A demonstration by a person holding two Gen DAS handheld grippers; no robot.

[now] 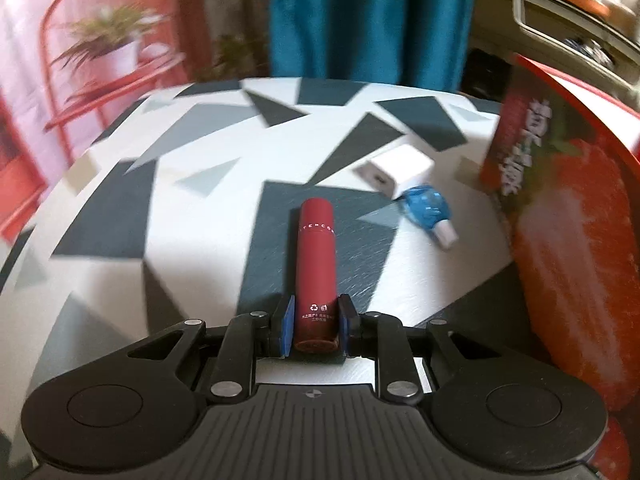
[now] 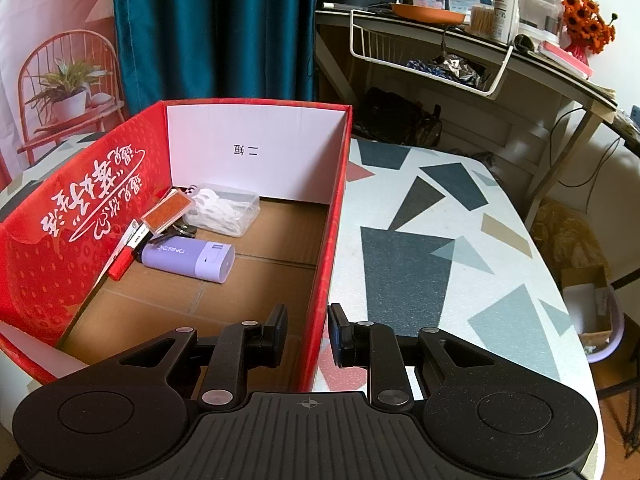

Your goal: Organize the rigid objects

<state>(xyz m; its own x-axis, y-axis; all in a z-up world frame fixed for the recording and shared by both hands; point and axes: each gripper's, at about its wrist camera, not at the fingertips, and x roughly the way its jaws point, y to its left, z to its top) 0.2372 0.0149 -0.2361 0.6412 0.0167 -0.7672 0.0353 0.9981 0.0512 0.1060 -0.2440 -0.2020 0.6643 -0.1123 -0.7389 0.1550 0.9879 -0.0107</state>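
Observation:
A dark red tube (image 1: pixel 316 256) lies along my view over the patterned table (image 1: pixel 160 160), and my left gripper (image 1: pixel 316 312) is shut on its near end, the blue pads (image 1: pixel 287 320) pressing both sides. A white charger block (image 1: pixel 396 172) and a blue-and-white dispenser (image 1: pixel 426 210) lie on the table beyond, to the right. The red strawberry box (image 1: pixel 560 220) stands at the right edge. In the right wrist view my right gripper (image 2: pixel 308 320) straddles the box's right wall (image 2: pixel 336 208), shut on it. Inside lie a purple case (image 2: pixel 188 260), a clear plastic box (image 2: pixel 228 208), an orange stamp (image 2: pixel 168 210) and a red pen (image 2: pixel 122 260).
The patterned table (image 2: pixel 440 280) stretches to the right of the box. Behind it a cluttered desk carries a white wire basket (image 2: pixel 432 56) and orange flowers (image 2: pixel 584 24). A teal curtain (image 2: pixel 216 28) hangs at the back. A bin (image 2: pixel 596 320) sits on the floor to the right.

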